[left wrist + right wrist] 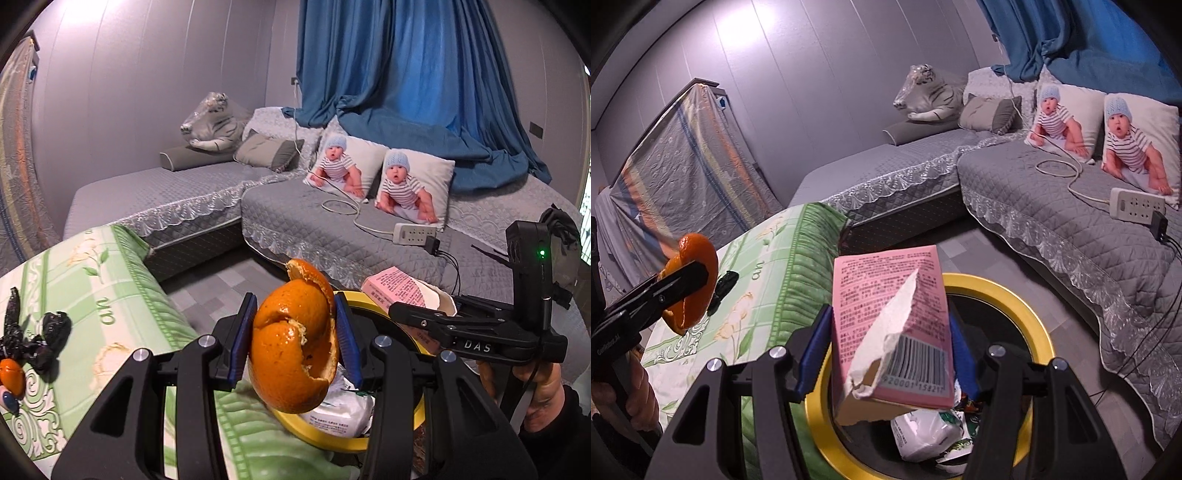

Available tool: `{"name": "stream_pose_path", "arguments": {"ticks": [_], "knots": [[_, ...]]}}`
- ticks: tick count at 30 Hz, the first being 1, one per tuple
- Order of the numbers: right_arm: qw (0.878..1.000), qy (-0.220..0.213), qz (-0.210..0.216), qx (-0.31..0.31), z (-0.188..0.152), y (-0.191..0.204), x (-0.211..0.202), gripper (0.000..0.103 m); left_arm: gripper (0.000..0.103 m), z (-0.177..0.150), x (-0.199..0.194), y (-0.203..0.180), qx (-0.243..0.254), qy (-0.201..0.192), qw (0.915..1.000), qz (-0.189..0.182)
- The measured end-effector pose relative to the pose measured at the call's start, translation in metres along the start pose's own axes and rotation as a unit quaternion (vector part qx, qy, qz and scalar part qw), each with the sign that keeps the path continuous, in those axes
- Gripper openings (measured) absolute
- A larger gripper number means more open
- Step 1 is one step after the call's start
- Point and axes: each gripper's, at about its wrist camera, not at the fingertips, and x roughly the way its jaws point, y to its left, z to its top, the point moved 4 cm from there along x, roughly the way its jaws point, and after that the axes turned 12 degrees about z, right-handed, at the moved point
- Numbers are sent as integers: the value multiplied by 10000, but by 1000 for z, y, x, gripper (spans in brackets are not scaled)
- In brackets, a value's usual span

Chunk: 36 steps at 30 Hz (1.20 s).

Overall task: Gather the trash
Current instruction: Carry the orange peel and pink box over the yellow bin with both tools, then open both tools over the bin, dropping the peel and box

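Overhead, the left gripper clamps a curled orange peel between its blue pads, holding it above the near rim of a yellow-rimmed trash bin. Beside it, the right gripper pinches a torn pink carton, barcode facing the lens, over the same bin's open mouth, where a white wrapper and other scraps already lie. Just left of the bin, a table under a green floral cloth carries crumpled black plastic and another piece of orange peel near its left edge. Beyond the grey tiled floor, a grey quilted sofa bears two baby-print cushions, a white power strip and a plastic-wrapped tiger toy, with a blue curtain behind.
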Motion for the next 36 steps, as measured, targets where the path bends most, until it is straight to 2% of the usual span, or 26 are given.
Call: {"name": "stream_pose_path", "arguments": {"ticks": [9,19,22,23,24,25,31,34,36], "knots": [[9988,122,-360,314,-10,-27,7,56,41,-14,39,-24,11,357,9993,-87],[9958,278,-578,659,-22,-50,12,56,42,-33,75,-25,-82,689,9975,-138],[9946,274,-675,736,-24,-54,11,60,49,-35,81,-22,-198,771,9967,-142],[9940,269,-706,785,-24,-55,10,60,60,-35,81,-21,-238,758,9967,-139],[9935,258,-762,809,-24,-57,9,64,69,-32,82,-21,-280,723,9969,-92],[9928,210,-835,837,-23,-59,7,72,84,-31,79,-17,-361,650,9972,-24],[9914,-5,-924,924,-18,-61,-6,78,93,-28,68,11,-747,445,9959,267],[9924,-101,-908,820,-13,-53,-8,78,94,-24,52,37,-1054,194,9928,537],[9942,-171,-841,644,-9,-41,-7,78,95,-21,35,62,-1248,-77,9884,859]]}}
